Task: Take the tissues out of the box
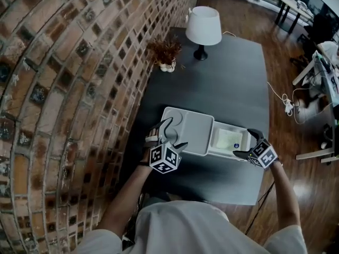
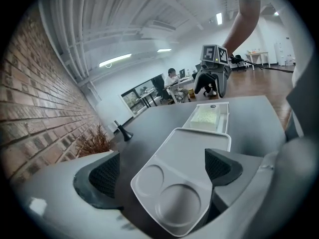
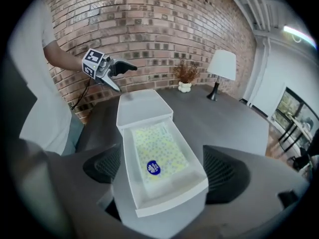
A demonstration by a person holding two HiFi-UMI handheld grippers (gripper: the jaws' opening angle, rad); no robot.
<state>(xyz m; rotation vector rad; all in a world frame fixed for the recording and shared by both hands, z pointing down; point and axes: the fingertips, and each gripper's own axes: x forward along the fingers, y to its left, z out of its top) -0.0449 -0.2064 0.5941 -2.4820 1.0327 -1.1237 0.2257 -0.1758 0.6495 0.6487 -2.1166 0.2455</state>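
Note:
A white box (image 1: 241,148) sits open on the dark grey table (image 1: 228,83). Its flat lid (image 1: 188,130) is folded out to the left. Inside lies a pack of tissues (image 1: 228,140), pale yellow with a blue sticker. My left gripper (image 1: 168,141) stands open at the lid's near left corner. In the left gripper view the lid (image 2: 174,178) lies between the spread fingers. My right gripper (image 1: 248,144) is open at the box's right end. In the right gripper view the box (image 3: 164,203) and tissue pack (image 3: 157,151) lie between its wide jaws.
A white-shaded lamp (image 1: 204,28) and a small pot of dried plants (image 1: 166,54) stand at the table's far end. A brick wall (image 1: 63,78) runs along the left side. Cables (image 1: 286,102) lie on the wooden floor to the right.

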